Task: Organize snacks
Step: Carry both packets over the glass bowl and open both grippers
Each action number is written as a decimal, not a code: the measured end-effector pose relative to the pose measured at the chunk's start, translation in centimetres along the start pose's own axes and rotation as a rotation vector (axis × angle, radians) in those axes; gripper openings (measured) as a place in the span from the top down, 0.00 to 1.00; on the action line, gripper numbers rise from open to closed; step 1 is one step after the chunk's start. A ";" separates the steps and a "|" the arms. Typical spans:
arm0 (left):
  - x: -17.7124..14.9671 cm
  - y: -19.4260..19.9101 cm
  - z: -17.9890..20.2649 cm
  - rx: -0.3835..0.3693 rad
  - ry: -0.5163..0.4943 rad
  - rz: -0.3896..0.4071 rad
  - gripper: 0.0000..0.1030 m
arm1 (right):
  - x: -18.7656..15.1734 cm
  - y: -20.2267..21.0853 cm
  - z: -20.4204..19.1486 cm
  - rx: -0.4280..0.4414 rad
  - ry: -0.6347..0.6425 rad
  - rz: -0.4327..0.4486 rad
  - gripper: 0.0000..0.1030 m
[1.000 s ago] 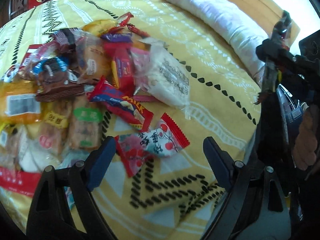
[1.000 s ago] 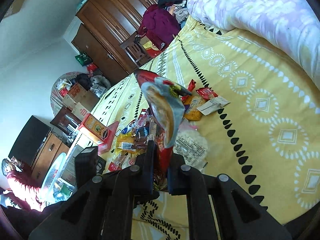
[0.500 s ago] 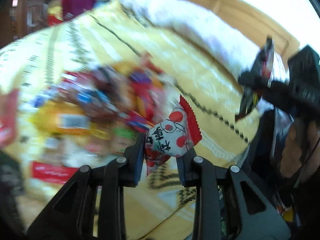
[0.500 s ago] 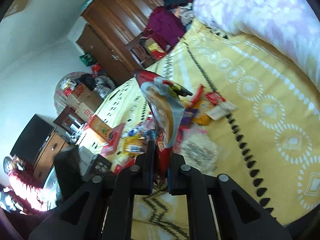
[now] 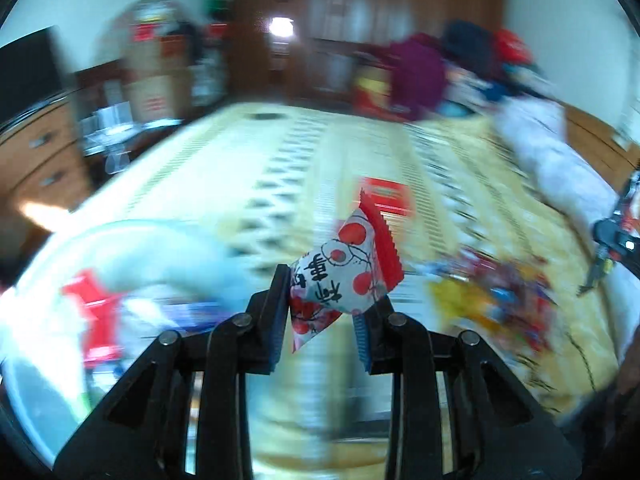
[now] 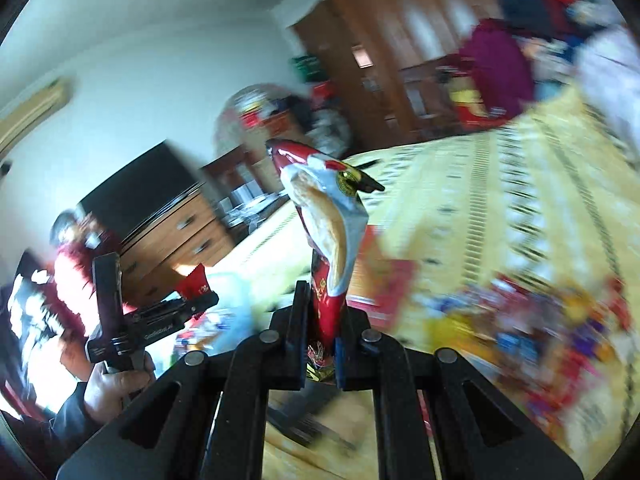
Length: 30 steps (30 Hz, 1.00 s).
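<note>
My left gripper (image 5: pixel 322 312) is clamped on a white snack packet with red fruit print and a red serrated edge (image 5: pixel 344 276); the packet stands tilted between the pads, clear of the bed. My right gripper (image 6: pixel 322 344) is closed tight on a tall red and pale-blue snack bag (image 6: pixel 328 232), which rises upright above the fingers. In the right wrist view my left hand (image 6: pixel 114 388) grips its tool at the lower left. Beyond the fingers lies the yellow patterned bedspread (image 5: pixel 312 152). A blurred heap of mixed snacks (image 5: pixel 496 296) sits toward its right edge. A pale container (image 5: pixel 132 272) holding some packets sits at the left edge; detail there is smeared.
</note>
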State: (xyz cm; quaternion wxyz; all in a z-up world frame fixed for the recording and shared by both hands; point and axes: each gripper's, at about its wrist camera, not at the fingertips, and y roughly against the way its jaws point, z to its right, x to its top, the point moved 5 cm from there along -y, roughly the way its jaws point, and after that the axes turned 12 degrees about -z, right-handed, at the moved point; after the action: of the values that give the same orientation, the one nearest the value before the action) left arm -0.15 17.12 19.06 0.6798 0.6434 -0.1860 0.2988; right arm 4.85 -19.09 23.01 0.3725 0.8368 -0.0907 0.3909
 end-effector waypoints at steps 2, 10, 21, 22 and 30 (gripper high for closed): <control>-0.3 0.9 -4.2 0.059 0.068 0.005 0.71 | 1.6 -3.4 -4.3 0.049 0.061 -0.038 0.89; -3.2 0.7 -13.3 0.177 0.211 -0.026 0.70 | 3.6 -18.5 -19.1 0.188 0.246 -0.258 0.89; -4.0 -0.2 -17.3 0.143 0.268 -0.076 0.69 | 0.9 -28.0 -24.8 0.172 0.324 -0.414 0.89; -4.0 -0.2 -17.3 0.140 0.270 -0.076 0.68 | 1.0 -28.1 -24.7 0.170 0.325 -0.416 0.89; -4.0 -0.5 -17.9 0.133 0.273 -0.081 0.68 | 0.8 -28.9 -25.3 0.162 0.331 -0.434 0.88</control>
State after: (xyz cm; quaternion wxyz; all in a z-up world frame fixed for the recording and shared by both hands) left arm -5.17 34.07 14.28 0.6660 0.6474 -0.0456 0.3676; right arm 3.34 18.99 18.11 0.3893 0.7884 0.1842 0.4392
